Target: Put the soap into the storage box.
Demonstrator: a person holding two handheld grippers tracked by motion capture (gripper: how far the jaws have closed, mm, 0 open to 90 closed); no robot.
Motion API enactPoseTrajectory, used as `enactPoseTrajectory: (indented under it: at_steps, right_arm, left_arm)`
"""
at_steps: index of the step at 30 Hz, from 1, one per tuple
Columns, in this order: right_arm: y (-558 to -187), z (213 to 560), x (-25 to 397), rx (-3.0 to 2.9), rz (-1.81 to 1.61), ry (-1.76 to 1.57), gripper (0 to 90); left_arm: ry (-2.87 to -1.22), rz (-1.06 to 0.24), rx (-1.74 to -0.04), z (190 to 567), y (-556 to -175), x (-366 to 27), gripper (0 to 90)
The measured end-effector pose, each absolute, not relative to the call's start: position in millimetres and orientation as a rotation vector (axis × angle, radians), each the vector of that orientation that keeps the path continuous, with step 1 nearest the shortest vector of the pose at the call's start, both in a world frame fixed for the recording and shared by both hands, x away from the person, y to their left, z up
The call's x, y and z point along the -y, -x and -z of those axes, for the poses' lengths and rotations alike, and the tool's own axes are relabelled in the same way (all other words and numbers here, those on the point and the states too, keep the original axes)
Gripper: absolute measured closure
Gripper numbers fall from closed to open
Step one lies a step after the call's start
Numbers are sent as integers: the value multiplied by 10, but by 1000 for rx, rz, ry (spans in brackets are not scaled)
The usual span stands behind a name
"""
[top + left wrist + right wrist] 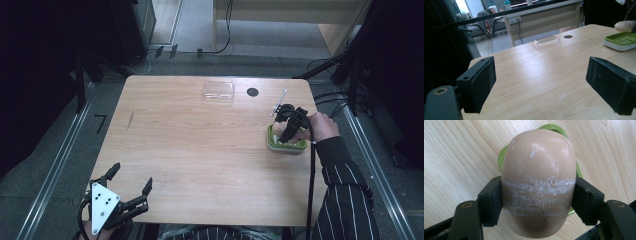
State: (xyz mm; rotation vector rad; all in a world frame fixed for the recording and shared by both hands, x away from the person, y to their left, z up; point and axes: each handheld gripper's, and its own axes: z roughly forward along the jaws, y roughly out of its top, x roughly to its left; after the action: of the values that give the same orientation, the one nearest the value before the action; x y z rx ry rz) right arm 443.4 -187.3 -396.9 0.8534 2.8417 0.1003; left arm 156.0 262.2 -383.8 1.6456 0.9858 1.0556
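My right gripper point(537, 200) is clamped on a smooth, rounded, peach-coloured bar of soap point(539, 182), one black jaw pressed against each of its long sides. White scrape marks band the soap across the line where the jaws grip it. Beneath the soap, in the right gripper view, I see the rim of a lime-green soap dish with a white base point(501, 160) peeking out at 9 and 3 o'clock; I cannot tell whether the soap touches the dish or hangs just above it. In the high view the dish point(286, 142) sits on the light wooden table point(200, 150) at about 3 o'clock, near the right edge, with my right gripper point(289, 131) directly over it.

My left gripper point(131, 181) hovers at the table's 7 o'clock corner, its jaws spread wide and gripping nothing; in the left gripper view bare tabletop lies between its padded jaws. A clear plastic rectangular lid point(219, 91) lies at 12 o'clock by the far edge, well apart from the dish.
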Motion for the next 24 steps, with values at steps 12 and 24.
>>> enactPoseTrajectory:
  at_steps: [12, 24]
  right_arm:
    - [-4514, 4020, 1960, -2864, -77, -774, 331]
    - [-4595, 4131, 2017, -2887, -50, -727, 331]
  left_arm:
    - [-1638, -1059, -990, 3840, -1553, -2630, 96]
    - [-1630, -1067, -1004, 3840, -1519, -2647, 96]
